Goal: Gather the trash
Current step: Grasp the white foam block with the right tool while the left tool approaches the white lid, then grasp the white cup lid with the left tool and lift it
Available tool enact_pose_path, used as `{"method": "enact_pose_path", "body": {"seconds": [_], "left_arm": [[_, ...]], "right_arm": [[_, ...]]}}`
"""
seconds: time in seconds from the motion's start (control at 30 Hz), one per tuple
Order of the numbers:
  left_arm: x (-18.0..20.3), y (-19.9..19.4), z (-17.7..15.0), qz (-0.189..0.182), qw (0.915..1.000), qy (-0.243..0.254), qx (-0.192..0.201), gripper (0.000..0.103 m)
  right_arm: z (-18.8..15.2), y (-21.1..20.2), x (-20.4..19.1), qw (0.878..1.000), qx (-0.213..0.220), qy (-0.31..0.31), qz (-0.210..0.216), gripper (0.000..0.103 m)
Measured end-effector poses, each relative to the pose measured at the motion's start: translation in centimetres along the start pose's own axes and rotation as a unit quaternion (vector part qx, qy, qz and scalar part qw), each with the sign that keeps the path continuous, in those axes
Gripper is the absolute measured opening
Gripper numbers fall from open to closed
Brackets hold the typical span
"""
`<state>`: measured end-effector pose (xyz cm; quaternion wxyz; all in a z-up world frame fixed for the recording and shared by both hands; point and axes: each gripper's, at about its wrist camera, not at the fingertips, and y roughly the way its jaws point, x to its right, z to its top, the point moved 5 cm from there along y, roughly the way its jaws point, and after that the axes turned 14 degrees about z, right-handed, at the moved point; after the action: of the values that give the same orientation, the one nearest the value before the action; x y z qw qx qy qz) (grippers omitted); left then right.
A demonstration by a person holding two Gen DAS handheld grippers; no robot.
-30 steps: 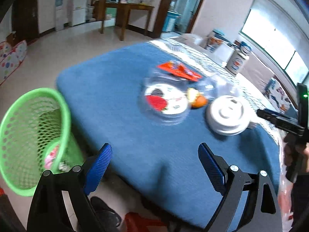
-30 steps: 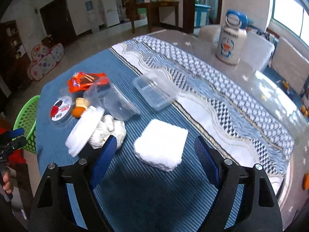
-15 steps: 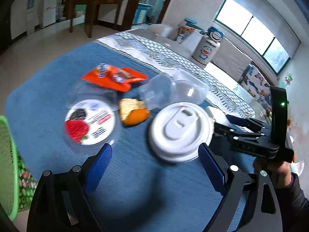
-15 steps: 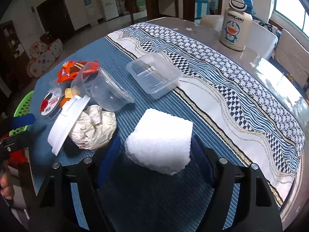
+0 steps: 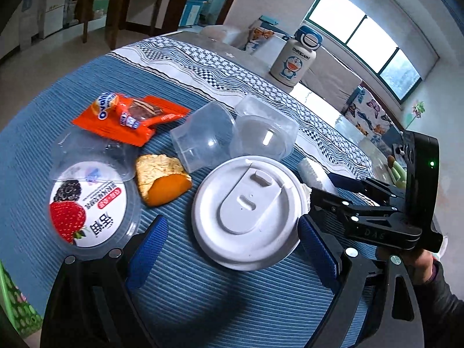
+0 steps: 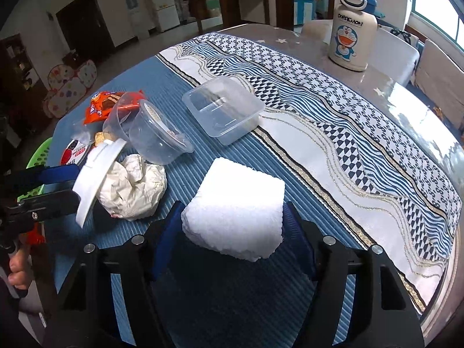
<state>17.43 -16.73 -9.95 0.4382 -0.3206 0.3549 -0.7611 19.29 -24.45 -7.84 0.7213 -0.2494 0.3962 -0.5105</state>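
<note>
A white foam block sits between the two blue-padded fingers of the right gripper, both pads touching its sides, on a blue ribbed cloth over the counter. Left of the fingers lies a crumpled paper wad with a white lid leaning on it. The left gripper reaches in beside that lid. Beyond the fingers are a clear cup, a clear square tub and an orange wrapper.
</note>
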Motion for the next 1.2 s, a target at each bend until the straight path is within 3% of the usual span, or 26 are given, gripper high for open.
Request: {"method": "enact_pose_path", "body": {"seconds": [0.4,0.6,0.9,1.2], "left_arm": [[0.2,0.9,0.2,-0.042,0.9991,-0.001,0.002,0.087],[0.2,0.9,0.0,-0.053,0.9985,-0.002,0.007,0.077],[0.0,-0.1,-0.4,-0.048,0.9986,-0.008,0.022,0.077],[-2.7,-4.9,-1.1,-0.022,0.9977,-0.028,0.058,0.076]], "right_arm": [[0.1,0.1,0.1,1.000,0.002,-0.003,0.002,0.068],[0.1,0.2,0.1,1.000,0.002,-0.004,0.000,0.068],[0.2,-0.3,-0.2,1.000,0.009,0.001,0.000,0.068],[0.5,-2.3,-2.9,0.999,0.028,-0.019,0.006,0.068]]}}
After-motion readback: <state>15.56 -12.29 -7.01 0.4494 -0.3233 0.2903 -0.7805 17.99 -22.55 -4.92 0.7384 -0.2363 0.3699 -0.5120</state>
